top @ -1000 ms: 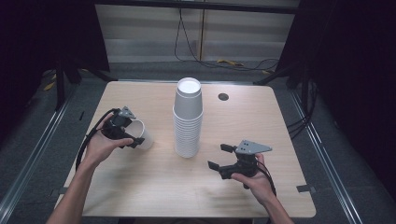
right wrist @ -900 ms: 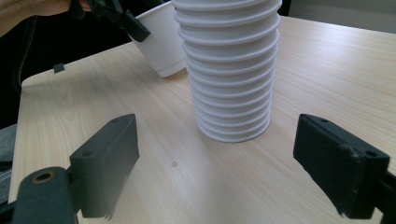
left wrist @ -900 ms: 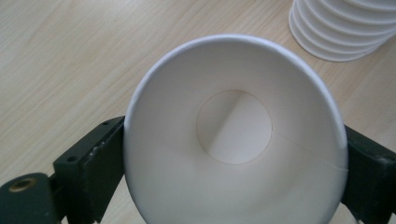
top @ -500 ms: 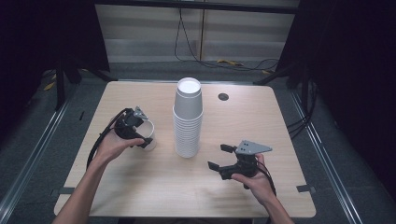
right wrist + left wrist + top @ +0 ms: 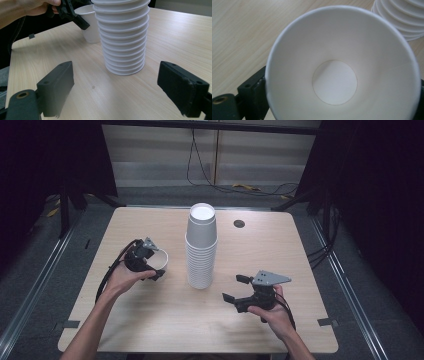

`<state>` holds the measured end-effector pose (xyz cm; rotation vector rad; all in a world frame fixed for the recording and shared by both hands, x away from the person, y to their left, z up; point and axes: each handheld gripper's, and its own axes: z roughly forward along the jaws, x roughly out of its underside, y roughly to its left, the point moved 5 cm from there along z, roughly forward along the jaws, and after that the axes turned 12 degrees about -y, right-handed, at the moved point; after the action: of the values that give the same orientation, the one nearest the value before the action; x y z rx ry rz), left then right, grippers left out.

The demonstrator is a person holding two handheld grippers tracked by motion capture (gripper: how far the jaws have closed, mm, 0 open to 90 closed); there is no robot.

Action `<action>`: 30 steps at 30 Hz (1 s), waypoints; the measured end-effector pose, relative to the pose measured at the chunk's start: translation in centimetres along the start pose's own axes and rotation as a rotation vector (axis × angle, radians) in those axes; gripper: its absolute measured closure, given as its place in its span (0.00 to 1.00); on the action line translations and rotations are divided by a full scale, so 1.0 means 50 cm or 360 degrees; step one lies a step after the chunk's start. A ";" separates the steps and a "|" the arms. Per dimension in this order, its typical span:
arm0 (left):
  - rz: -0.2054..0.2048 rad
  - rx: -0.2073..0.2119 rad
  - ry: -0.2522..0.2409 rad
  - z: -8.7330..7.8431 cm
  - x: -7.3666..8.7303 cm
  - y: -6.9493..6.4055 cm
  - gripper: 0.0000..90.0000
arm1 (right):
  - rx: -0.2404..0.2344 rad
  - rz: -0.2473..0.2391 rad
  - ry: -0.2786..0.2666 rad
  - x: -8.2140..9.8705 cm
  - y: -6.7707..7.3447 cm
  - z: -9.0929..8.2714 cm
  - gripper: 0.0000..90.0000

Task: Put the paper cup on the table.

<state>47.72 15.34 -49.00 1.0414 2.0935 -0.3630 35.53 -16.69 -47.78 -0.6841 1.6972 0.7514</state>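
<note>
A single white paper cup (image 5: 337, 75) sits mouth-up between my left gripper's (image 5: 342, 107) jaws, which press on its two sides. In the high view that cup (image 5: 161, 260) is left of a tall stack of white paper cups (image 5: 201, 250) at the table's middle, with my left gripper (image 5: 151, 266) shut on it. From the right gripper view, the held cup (image 5: 90, 25) appears to rest on the table just behind and left of the stack (image 5: 122, 37). My right gripper (image 5: 234, 288) is open and empty, right of the stack and aimed at its base.
The light wood table (image 5: 280, 245) has a small dark round hole (image 5: 239, 224) at the back right. Cables trail from both grippers. Dark floor, rails and black curtains surround the table.
My left gripper has carried the single cup to the right, closer to the stack. The right gripper has stayed where it was, open.
</note>
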 end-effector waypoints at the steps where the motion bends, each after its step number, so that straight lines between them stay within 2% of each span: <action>1: -0.0012 0.0025 -0.0006 0.001 0.003 0.002 0.08 | 0.0001 -0.0006 0.0003 0.000 0.000 0.000 0.15; 4: -0.0095 0.0081 -0.0041 0.003 0.011 0.005 0.11 | 0.0001 0.0003 0.0016 0.002 0.001 0.000 0.15; 6: -0.0075 0.0085 -0.0034 0.002 0.015 0.004 0.14 | -0.0002 0.0003 0.0020 0.003 0.001 0.001 0.15; 10: -0.0052 0.0065 -0.0024 0.001 0.022 0.002 0.15 | -0.0004 -0.0001 0.0022 0.004 0.001 0.003 0.15; 13: -0.0074 0.0086 -0.0049 -0.002 0.030 0.003 0.15 | 0.0003 0.0000 0.0023 0.003 0.002 0.001 0.15; 23: -0.0068 0.0084 -0.0117 -0.008 0.049 0.004 0.17 | 0.0001 -0.0004 0.0025 0.004 0.002 0.002 0.15; 25: -0.0087 0.0079 -0.0135 -0.012 0.054 0.005 0.17 | 0.0004 0.0001 0.0026 0.004 0.002 0.002 0.16; 27: -0.0111 0.0101 -0.0128 -0.011 0.061 0.008 0.17 | 0.0010 0.0000 0.0022 0.003 0.002 0.002 0.15; 29: -0.0101 0.0077 -0.0119 -0.009 0.067 0.007 0.17 | 0.0008 -0.0005 0.0013 0.002 0.002 0.001 0.15; 30: -0.0103 0.0085 -0.0107 -0.009 0.071 0.007 0.17 | 0.0008 -0.0007 0.0015 0.002 0.003 0.001 0.15</action>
<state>46.40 17.77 -51.29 0.9805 2.0711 -0.4819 35.43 -16.59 -47.87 -0.6885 1.7049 0.7419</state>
